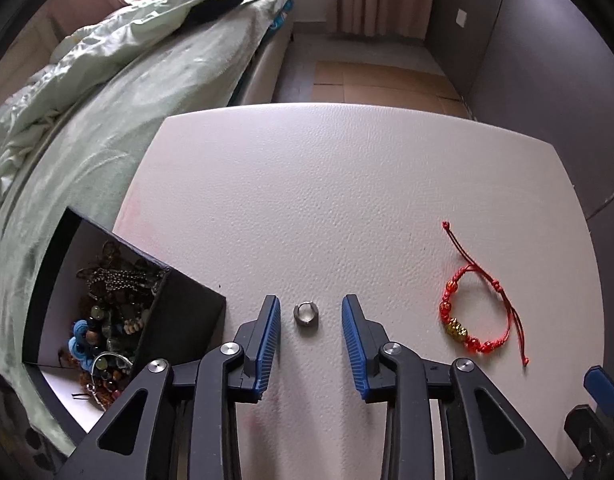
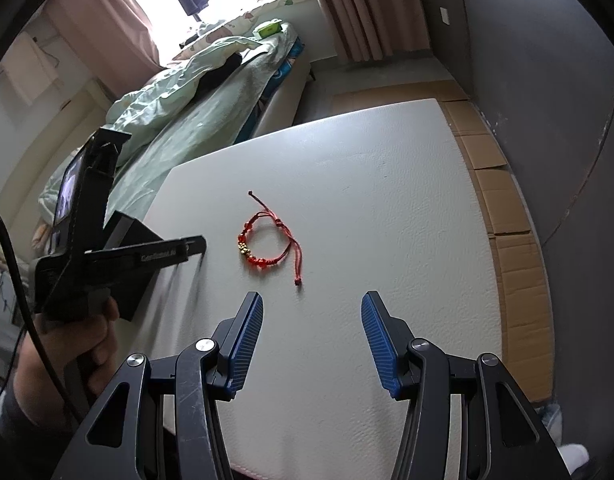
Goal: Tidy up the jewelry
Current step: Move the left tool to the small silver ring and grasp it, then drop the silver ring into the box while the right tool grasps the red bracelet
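Note:
A small silver ring [image 1: 306, 315] lies on the white table [image 1: 347, 184], between the blue pads of my left gripper [image 1: 310, 307]. The pads stand apart from the ring on both sides, so the gripper is open. A red cord bracelet [image 1: 473, 312] with red and gold beads lies to the right. At the left edge stands a black jewelry box [image 1: 187, 312], open and holding several bead strings and chains. In the right wrist view my right gripper [image 2: 311, 305] hovers open and empty above the table, with the red bracelet [image 2: 267, 246] ahead of it and the left gripper [image 2: 143, 258] at its left.
A bed with a pale green quilt [image 1: 107, 112] runs along the table's left side. Cardboard sheets [image 2: 511, 216] cover the floor past the right edge, beside a grey wall [image 1: 547, 60]. A hand [image 2: 99, 336] holds the left gripper's handle. The right gripper's blue tip [image 1: 603, 390] shows at the lower right.

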Action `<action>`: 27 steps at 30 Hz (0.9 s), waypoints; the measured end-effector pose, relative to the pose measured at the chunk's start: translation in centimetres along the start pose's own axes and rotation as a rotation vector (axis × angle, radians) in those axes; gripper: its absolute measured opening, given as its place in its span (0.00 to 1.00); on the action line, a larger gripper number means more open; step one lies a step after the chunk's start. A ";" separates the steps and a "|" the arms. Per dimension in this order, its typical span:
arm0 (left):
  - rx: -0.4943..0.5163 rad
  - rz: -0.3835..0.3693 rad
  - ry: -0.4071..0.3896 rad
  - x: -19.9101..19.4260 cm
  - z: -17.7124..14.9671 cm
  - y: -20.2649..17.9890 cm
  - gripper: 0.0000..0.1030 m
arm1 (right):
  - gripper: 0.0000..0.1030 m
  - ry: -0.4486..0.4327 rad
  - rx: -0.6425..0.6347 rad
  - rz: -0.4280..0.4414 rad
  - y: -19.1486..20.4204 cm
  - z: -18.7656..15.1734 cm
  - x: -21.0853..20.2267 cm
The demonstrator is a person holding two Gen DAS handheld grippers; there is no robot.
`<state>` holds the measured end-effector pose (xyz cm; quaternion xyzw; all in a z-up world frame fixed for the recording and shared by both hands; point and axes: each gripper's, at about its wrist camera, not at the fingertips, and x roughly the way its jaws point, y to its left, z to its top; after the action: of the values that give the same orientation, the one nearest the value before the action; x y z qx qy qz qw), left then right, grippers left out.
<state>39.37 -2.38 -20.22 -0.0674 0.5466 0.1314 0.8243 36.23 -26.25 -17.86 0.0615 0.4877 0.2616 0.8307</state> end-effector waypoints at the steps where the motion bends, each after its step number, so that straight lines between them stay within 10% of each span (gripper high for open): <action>1: 0.000 -0.012 -0.002 0.0 0.0 0.0 0.25 | 0.50 0.000 -0.001 0.002 0.1 0.0 0.0; 4: 0.032 -0.027 0.001 -0.1 -0.1 -0.5 0.13 | 0.50 0.003 -0.004 0.003 0.3 0.3 0.2; 27: -0.013 -0.256 -0.055 -5.4 0.9 4.2 0.13 | 0.36 0.107 -0.229 -0.105 4.3 5.2 6.4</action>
<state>36.97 1.07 -14.71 -0.1381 0.5099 0.0304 0.8485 41.49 -18.65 -18.65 -0.0734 0.5006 0.2746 0.8177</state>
